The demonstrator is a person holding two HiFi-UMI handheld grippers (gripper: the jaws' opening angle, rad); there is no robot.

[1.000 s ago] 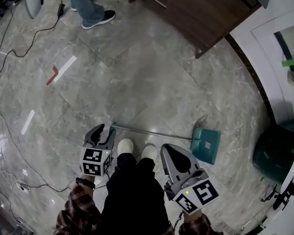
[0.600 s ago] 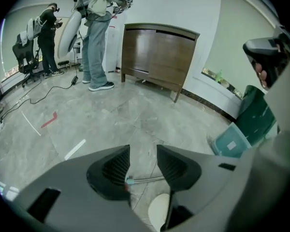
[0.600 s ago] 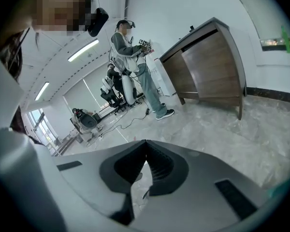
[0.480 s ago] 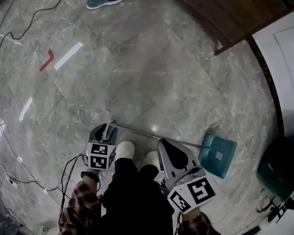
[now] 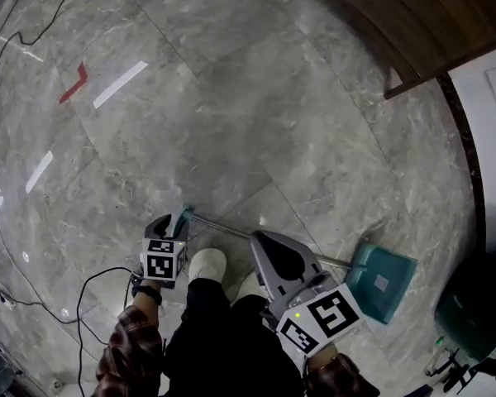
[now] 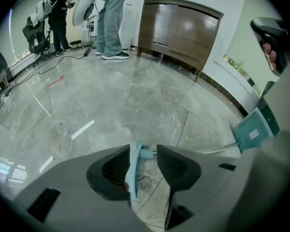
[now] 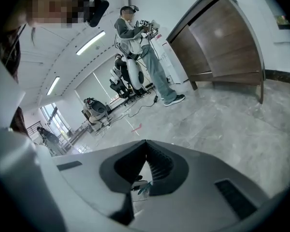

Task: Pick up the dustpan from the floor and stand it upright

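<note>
left gripper [image 6: 143, 153] has its jaws part open round the teal end [image 6: 135, 166] of the dustpan handle [image 5: 223, 224], which touches one pad only; the right gripper [image 7: 145, 145] is pinched closed on nothing. a grip this near the tip could let the long handle twist or lever out on lifting, and the pan [image 5: 383, 281], lying flat on the glossy floor [image 5: 231, 122] further off, might skid rather than tip upright.

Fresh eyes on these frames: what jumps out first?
The teal dustpan lying flat on the grey marble floor, lower right in the head view, its long metal handle running left. The left gripper has its jaws apart around the handle's teal end, while the right gripper, shut and empty, hovers over the handle.
</note>
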